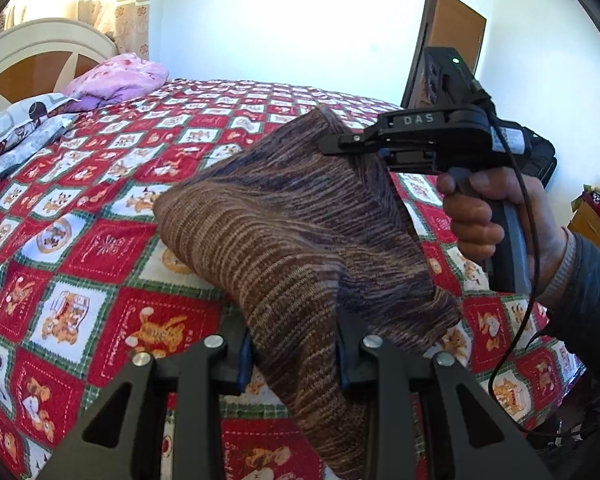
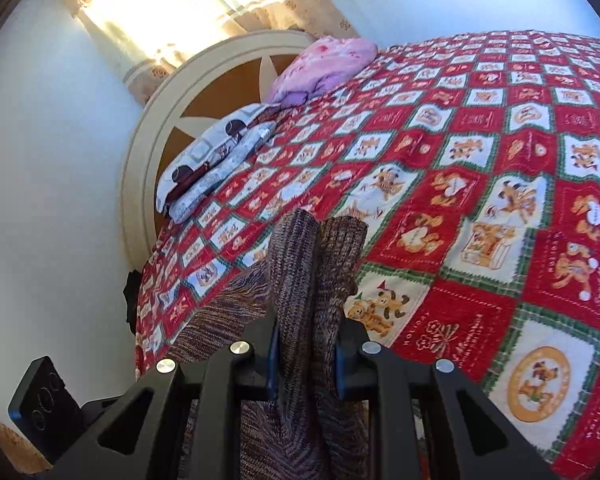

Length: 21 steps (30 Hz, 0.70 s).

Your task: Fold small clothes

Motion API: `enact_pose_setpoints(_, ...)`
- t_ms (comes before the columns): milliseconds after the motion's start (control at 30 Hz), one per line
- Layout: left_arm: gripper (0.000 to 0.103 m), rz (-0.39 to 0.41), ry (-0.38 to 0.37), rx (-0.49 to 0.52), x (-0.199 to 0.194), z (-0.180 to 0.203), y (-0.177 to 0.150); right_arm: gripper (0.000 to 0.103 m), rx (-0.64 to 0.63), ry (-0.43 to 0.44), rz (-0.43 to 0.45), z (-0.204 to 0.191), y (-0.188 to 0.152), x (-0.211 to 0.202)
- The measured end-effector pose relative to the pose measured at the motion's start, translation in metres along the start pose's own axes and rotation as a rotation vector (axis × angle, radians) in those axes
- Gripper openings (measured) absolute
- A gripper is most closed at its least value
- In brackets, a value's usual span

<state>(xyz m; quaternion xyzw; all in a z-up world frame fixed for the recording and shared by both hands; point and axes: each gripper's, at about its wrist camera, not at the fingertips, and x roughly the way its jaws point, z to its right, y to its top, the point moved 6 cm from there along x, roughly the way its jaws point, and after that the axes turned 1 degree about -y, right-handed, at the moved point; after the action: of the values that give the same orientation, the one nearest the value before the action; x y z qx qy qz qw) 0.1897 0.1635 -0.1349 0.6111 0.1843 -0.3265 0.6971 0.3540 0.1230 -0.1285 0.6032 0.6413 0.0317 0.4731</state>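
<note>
Clearly we have the brown knitted garment (image 1: 284, 240) lifted above the bed (image 1: 112, 248), slung between both tools. Our left gripper (image 1: 296, 364) has its fingers closed on one bunched end; our right gripper (image 2: 306, 360) pinches two doubled layers at the other end. It looks light, soft and stretchy to us, sagging in the middle, so we judge it will droop and slide unless held at the corners or along a firm edge, kept taut.

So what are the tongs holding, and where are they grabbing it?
Both hold the brown striped knit garment above the bed. The left tongs pinch a bunched lower part; the right tongs clamp a bunched edge higher up.
</note>
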Motion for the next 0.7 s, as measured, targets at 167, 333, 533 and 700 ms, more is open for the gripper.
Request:
enact_pose_setpoints(167, 0.032, -0.025, 0.026, 0.013, 0.005, -0.009, -0.012, 0.021, 0.007, -0.013, -0.041, 0.005, -0.006, 0.021)
enact_pose_setpoints(333, 0.032, -0.053, 0.035, 0.003, 0.010, -0.018, -0.026, 0.021, 0.016, -0.031, -0.077, 0.012, -0.011, 0.042)
enact_pose_setpoints(533, 0.033, -0.065, 0.056, 0.018, 0.018, -0.020, -0.038, 0.021, 0.041, -0.060, -0.106, 0.027, -0.017, 0.058)
enact_pose_setpoints(700, 0.037, -0.041, 0.051, -0.012, 0.021, -0.024, -0.044, 0.021, 0.076, -0.073, -0.137, 0.044, -0.026, 0.069)
